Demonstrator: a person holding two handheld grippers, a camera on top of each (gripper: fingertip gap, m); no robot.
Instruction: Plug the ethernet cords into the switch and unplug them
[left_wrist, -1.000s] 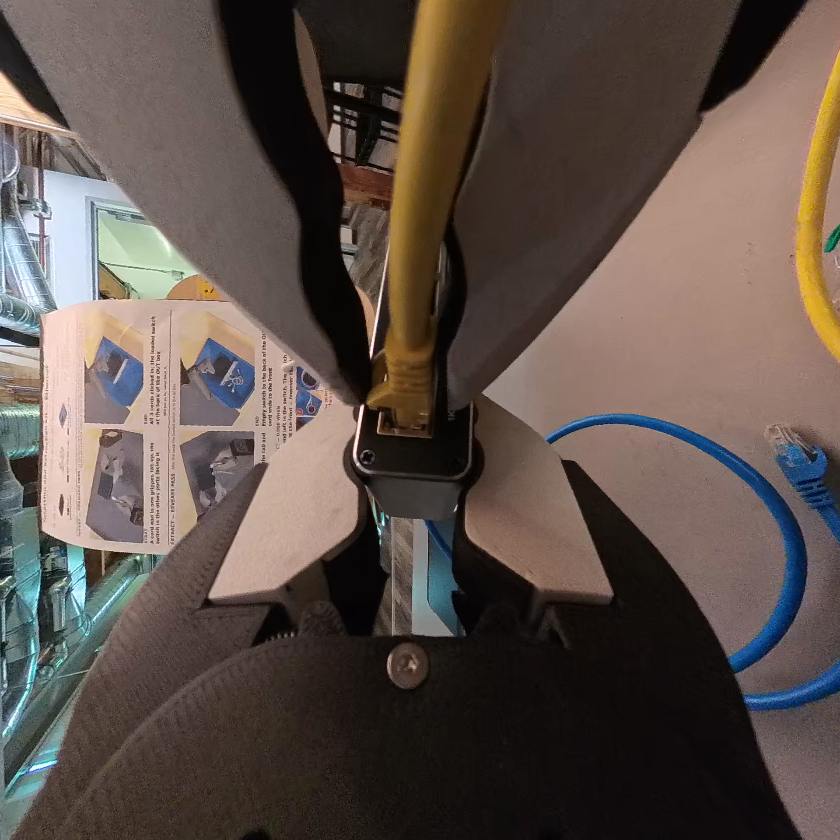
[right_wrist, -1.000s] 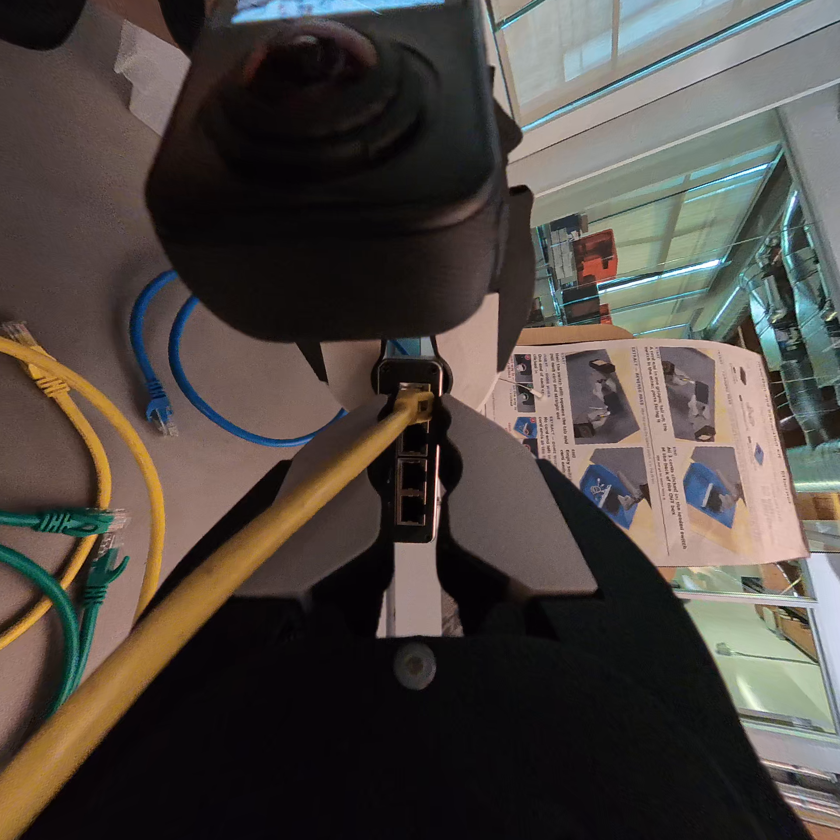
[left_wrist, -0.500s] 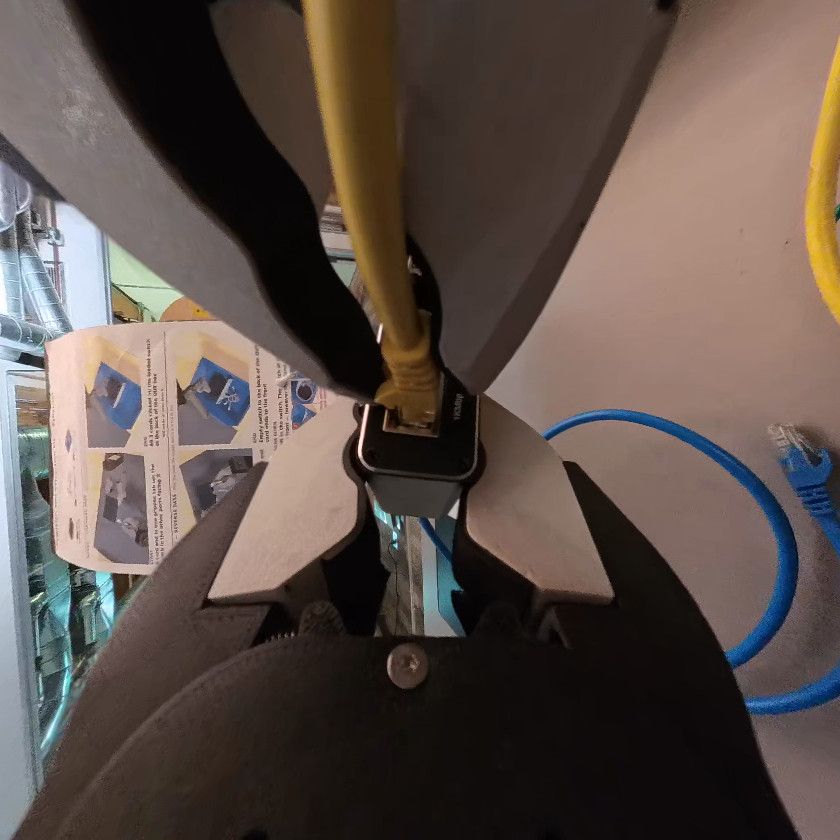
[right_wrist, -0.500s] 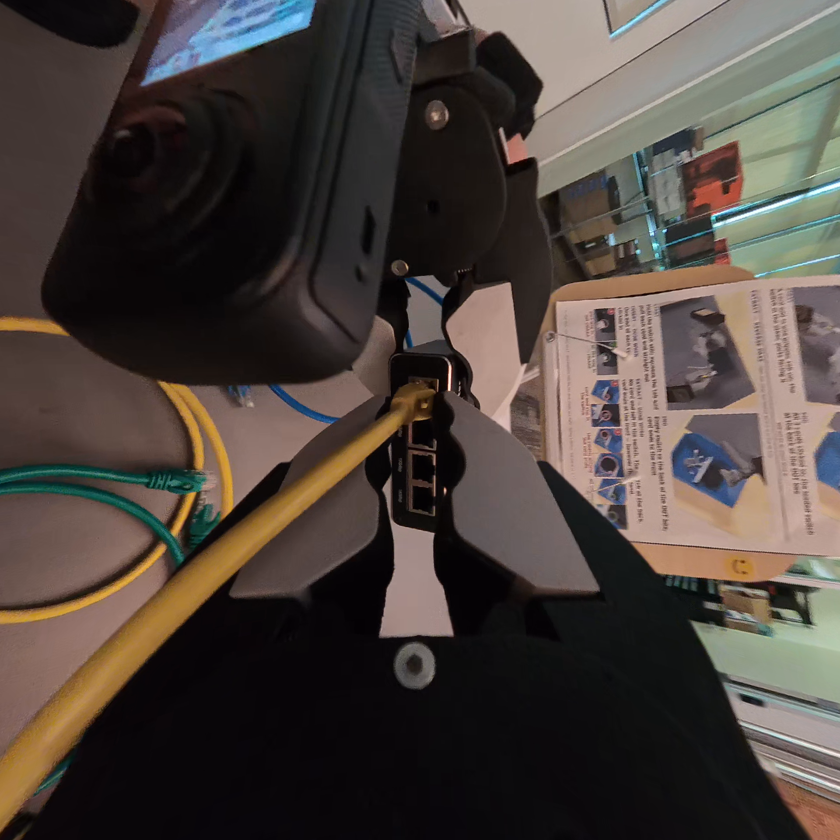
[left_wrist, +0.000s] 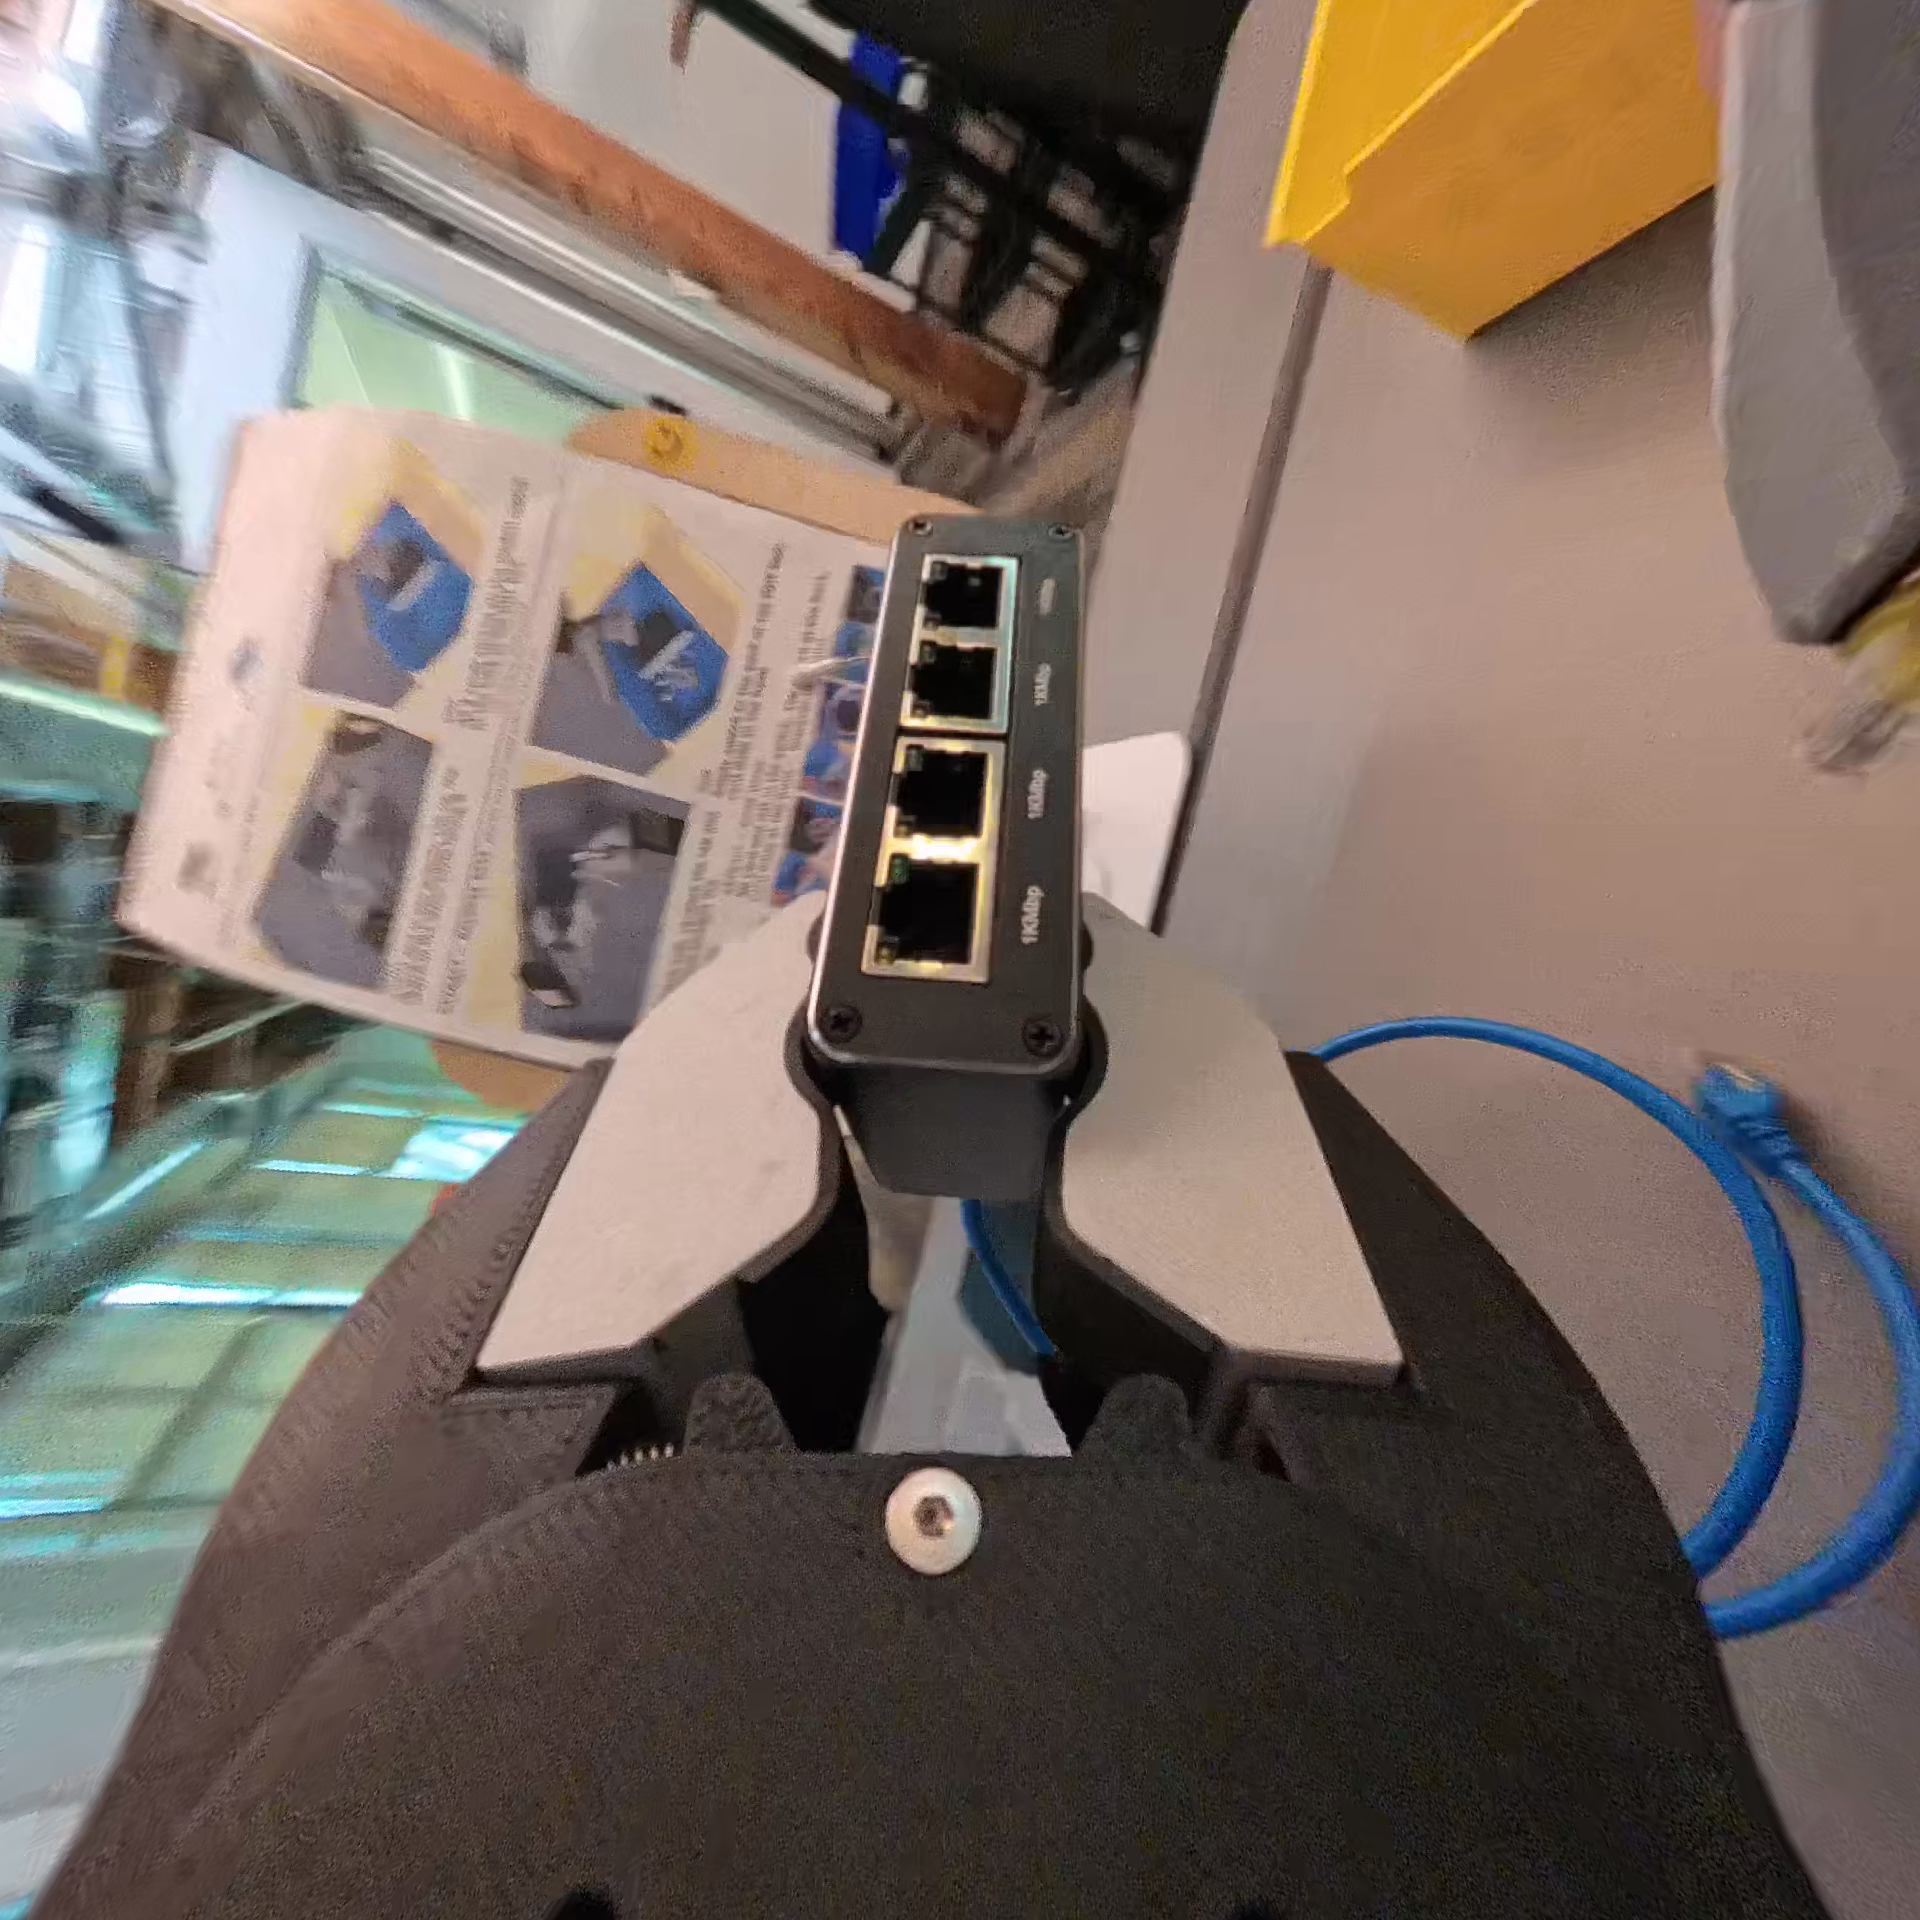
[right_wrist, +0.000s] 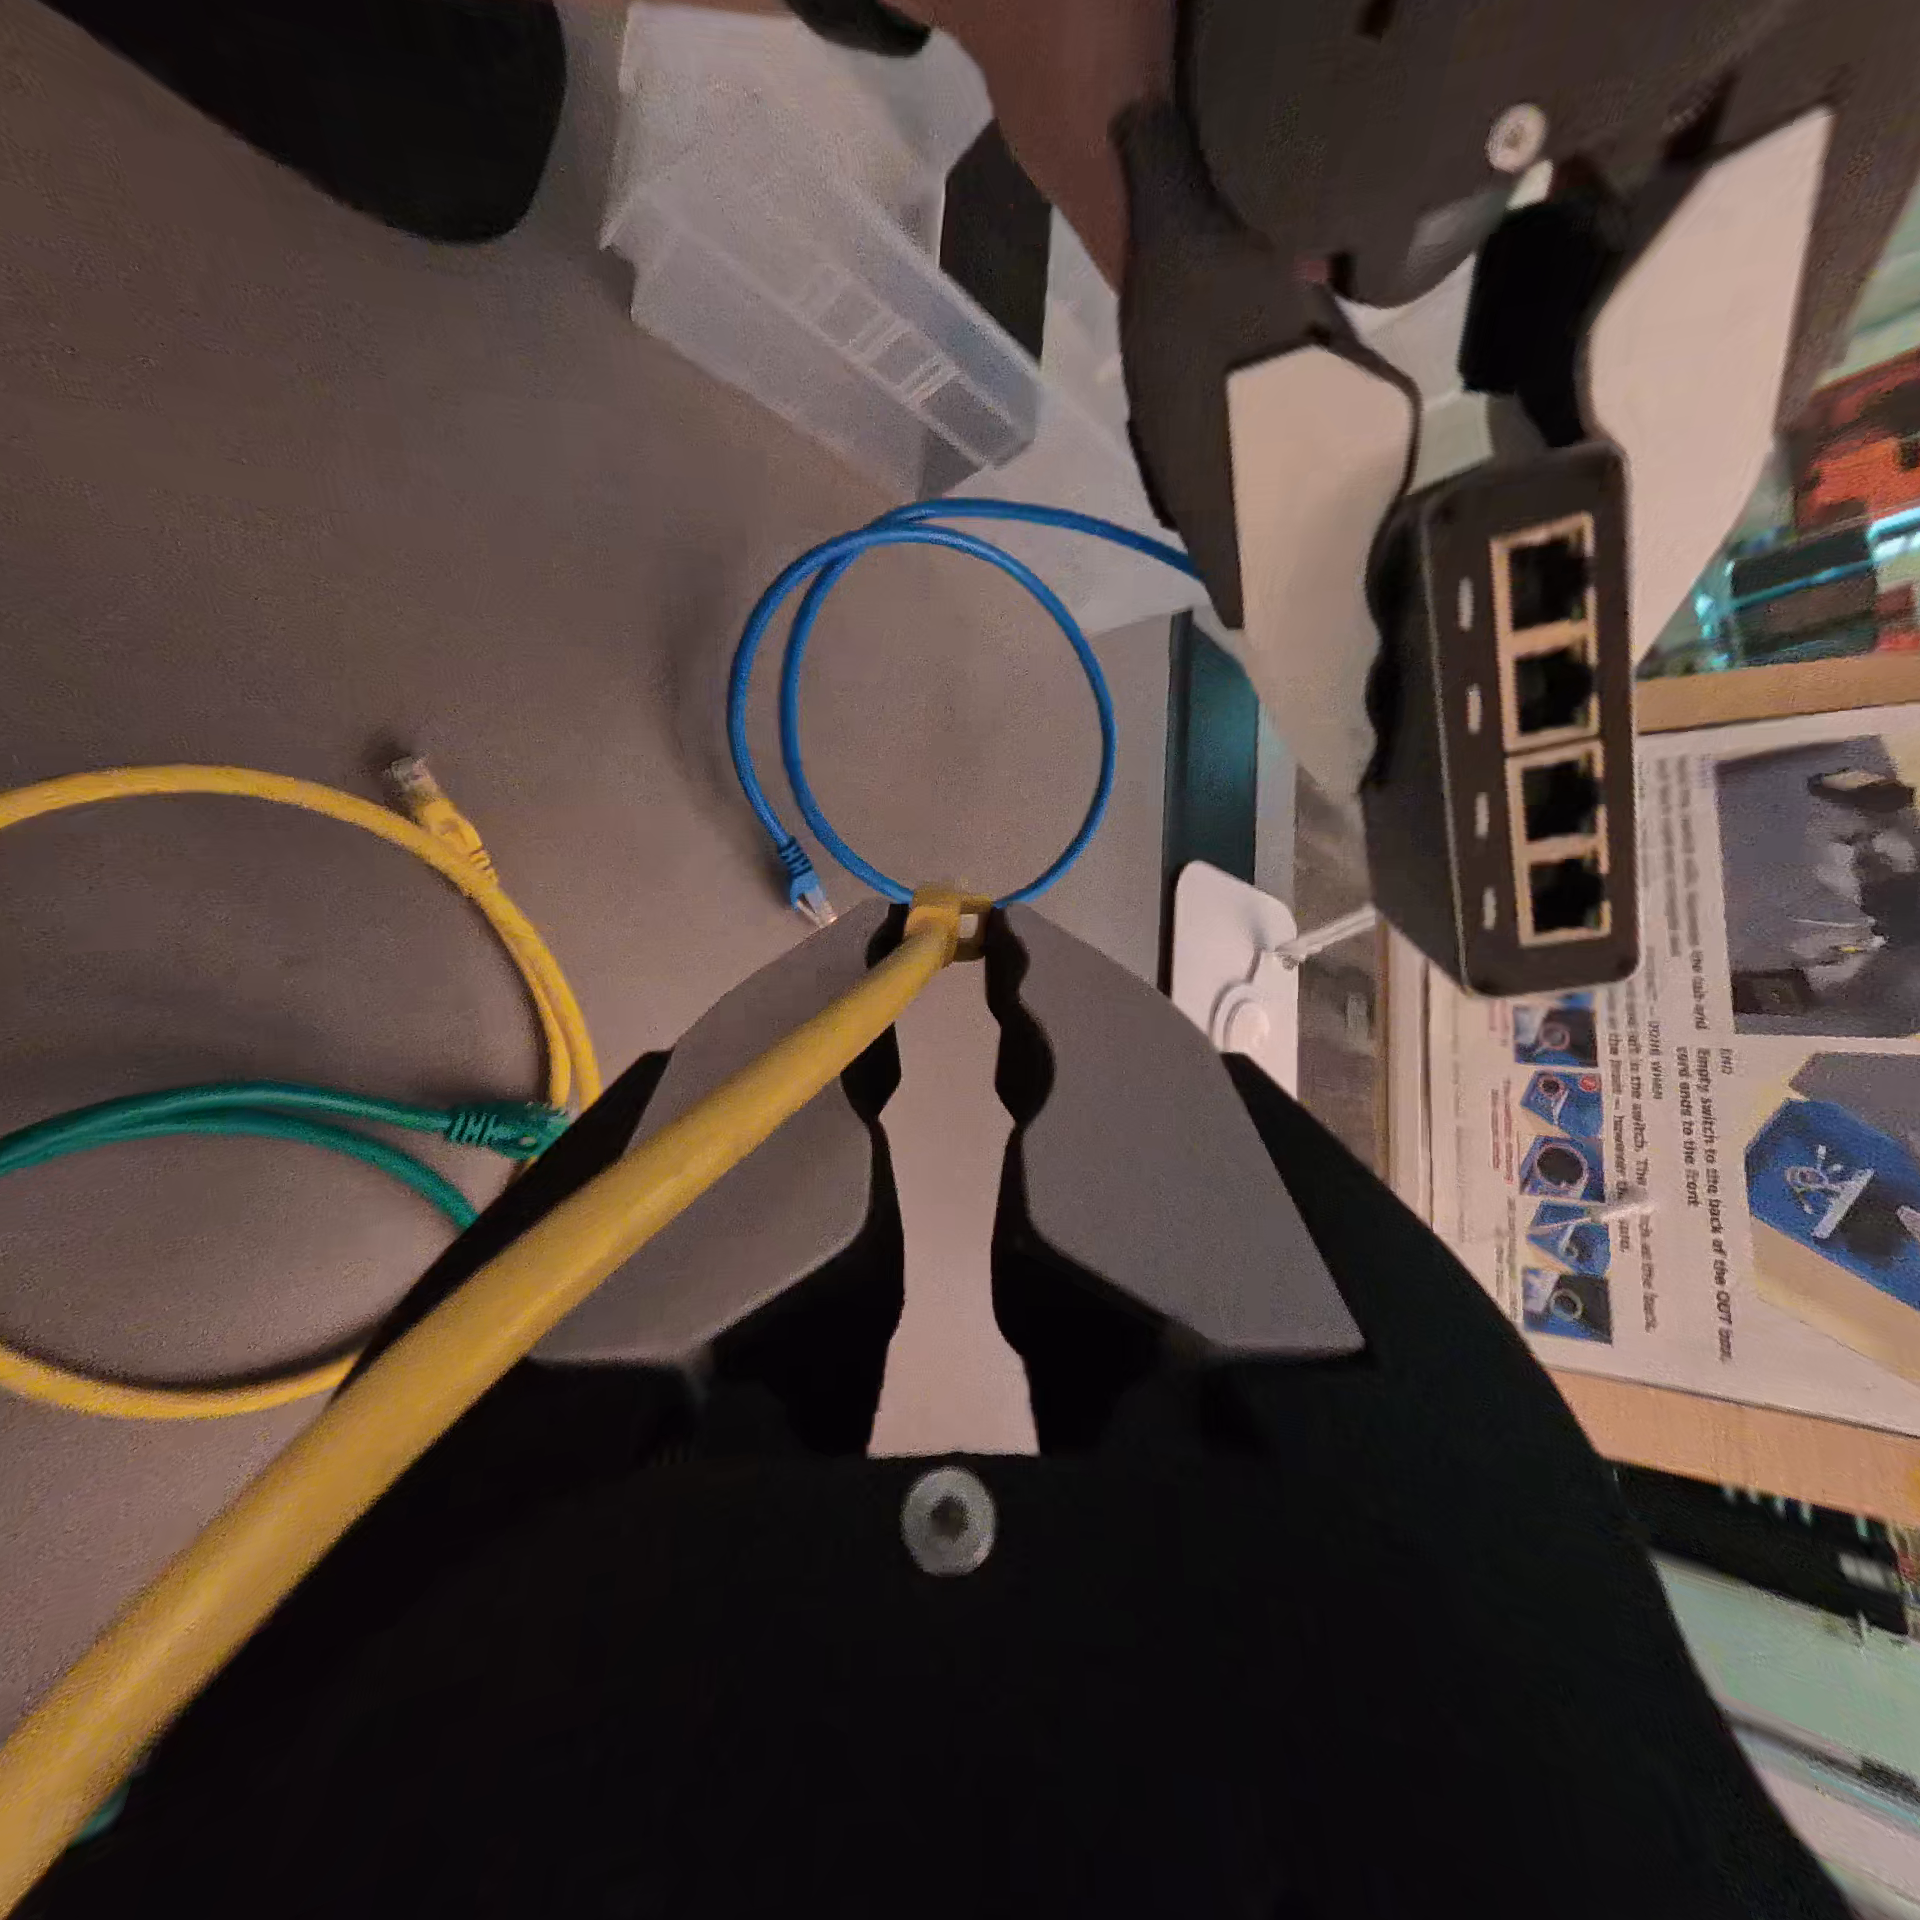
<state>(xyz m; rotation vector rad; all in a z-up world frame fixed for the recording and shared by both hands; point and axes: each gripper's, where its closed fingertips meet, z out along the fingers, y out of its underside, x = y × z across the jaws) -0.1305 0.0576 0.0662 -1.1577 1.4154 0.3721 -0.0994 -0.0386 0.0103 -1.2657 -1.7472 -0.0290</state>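
My left gripper (left_wrist: 943, 1039) is shut on the lower end of the black switch (left_wrist: 945, 790) and holds it upright above the grey table. Its several ports face the camera and all are empty. The switch also shows in the right wrist view (right_wrist: 1507, 727), up at the right. My right gripper (right_wrist: 940, 920) is shut on the plug of the yellow cord (right_wrist: 623, 1195), clear of the switch and to its left. In the left wrist view the right gripper (left_wrist: 1849, 520) shows at the upper right edge, with the yellow plug (left_wrist: 1870, 686) at its tip.
A coiled blue cord (right_wrist: 925, 696) lies on the table (right_wrist: 312, 468) beyond my right gripper, also in the left wrist view (left_wrist: 1766, 1247). A green cord (right_wrist: 260, 1117) lies left. A clear plastic container (right_wrist: 821, 281), a yellow bin (left_wrist: 1486, 156) and a printed instruction sheet (left_wrist: 436, 727) stand around.
The yellow plug has come out of the switch's end port. My right gripper has pulled away with it, and the two grippers now stand apart.
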